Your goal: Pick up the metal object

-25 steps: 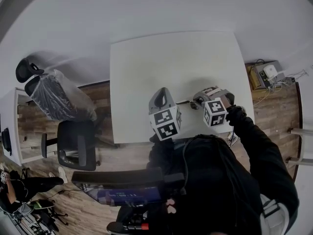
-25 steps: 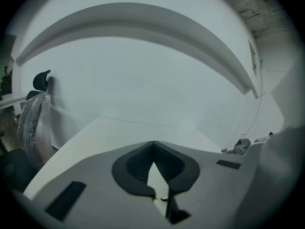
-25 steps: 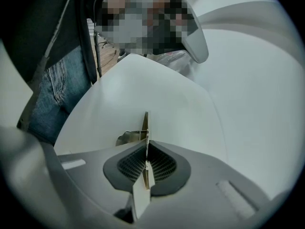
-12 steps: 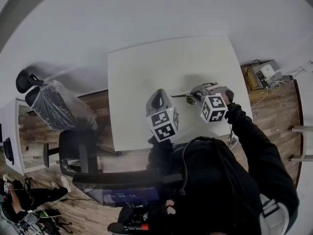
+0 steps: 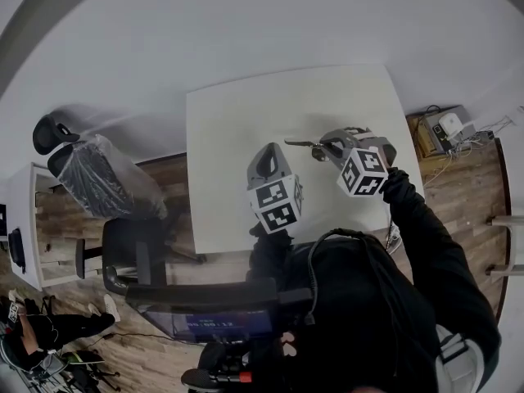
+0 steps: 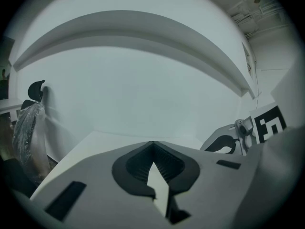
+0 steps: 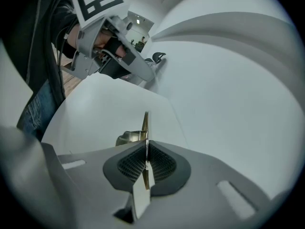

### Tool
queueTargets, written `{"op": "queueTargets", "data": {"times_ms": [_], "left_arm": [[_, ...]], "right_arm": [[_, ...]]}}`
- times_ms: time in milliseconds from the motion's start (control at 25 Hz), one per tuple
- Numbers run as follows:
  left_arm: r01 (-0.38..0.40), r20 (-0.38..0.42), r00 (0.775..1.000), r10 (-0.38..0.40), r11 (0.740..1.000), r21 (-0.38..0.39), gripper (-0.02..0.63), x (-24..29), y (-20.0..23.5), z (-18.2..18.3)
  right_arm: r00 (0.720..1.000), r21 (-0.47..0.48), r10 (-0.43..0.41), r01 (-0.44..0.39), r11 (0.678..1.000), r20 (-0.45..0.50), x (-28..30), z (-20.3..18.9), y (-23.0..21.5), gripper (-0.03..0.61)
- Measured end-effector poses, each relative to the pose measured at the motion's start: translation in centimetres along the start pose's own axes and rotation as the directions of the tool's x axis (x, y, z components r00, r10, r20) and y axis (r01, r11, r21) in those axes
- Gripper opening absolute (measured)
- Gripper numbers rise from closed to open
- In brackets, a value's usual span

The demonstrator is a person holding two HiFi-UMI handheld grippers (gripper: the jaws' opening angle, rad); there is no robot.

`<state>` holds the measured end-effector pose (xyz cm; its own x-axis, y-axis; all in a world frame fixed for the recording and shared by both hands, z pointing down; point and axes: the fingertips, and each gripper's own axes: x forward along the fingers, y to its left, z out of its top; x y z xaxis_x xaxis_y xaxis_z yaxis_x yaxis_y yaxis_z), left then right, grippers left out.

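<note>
The metal object [image 5: 301, 143] is a thin flat brass-coloured piece with a rounded end [image 7: 127, 137]. My right gripper [image 5: 323, 147] is shut on it and holds it in the air above the white table [image 5: 246, 121], the piece sticking out leftward in the head view. In the right gripper view its edge [image 7: 145, 123] rises straight out between the pads of the right gripper [image 7: 145, 144]. My left gripper [image 5: 264, 155] hovers just left of it, over the table's near part. The left gripper [image 6: 152, 144] has its pads meeting at the tips with nothing between them.
Nothing else lies on the table top that I can see. A plastic-wrapped office chair [image 5: 102, 178] and a black chair [image 5: 131, 252] stand on the wooden floor at the left. A box with cables [image 5: 446, 125] sits right of the table. White wall behind.
My right gripper has risen from near the table's front edge and moved farther over the table with the metal object in it. The left gripper has lifted slightly.
</note>
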<state>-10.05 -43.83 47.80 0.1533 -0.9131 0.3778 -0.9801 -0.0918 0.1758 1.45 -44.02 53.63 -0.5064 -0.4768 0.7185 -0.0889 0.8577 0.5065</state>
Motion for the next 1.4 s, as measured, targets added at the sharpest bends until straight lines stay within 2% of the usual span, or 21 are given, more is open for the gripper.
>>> {"op": "queueTargets", "data": {"times_ms": [240, 440, 680, 920, 1080, 1400], "left_arm": [[0.009, 0.061, 0.998, -0.011, 0.999, 0.037, 0.0, -0.2, -0.5, 2.6], [0.033, 0.096, 0.995, -0.04, 0.997, 0.069, 0.0, -0.2, -1.6, 4.1], [0.044, 0.151, 0.987, -0.058, 0.995, 0.09, 0.0, -0.9, -2.3, 6.4], [0.057, 0.201, 0.976, -0.079, 0.992, 0.113, 0.0, -1.4, -3.5, 8.8], [0.062, 0.226, 0.97, -0.087, 0.992, 0.114, 0.0, -2.0, -3.5, 10.4], [0.068, 0.314, 0.944, -0.1, 0.991, 0.113, 0.0, -3.4, -4.1, 14.4]], "right_arm": [[0.993, 0.087, -0.11, 0.106, 0.991, 0.042, -2.0, 1.3, -3.9, 0.005], [0.975, 0.198, -0.208, 0.189, 0.962, 0.078, -3.8, 2.3, -6.7, 0.005], [0.933, 0.327, -0.331, 0.273, 0.905, 0.139, -6.6, 4.2, -9.0, 0.005], [0.89, 0.388, -0.42, 0.33, 0.861, 0.176, -9.2, 5.3, -10.3, 0.005], [0.846, 0.454, -0.488, 0.356, 0.816, 0.214, -11.4, 6.5, -11.2, 0.005], [0.714, 0.612, -0.639, 0.377, 0.696, 0.287, -17.3, 7.3, -13.8, 0.005]]}}
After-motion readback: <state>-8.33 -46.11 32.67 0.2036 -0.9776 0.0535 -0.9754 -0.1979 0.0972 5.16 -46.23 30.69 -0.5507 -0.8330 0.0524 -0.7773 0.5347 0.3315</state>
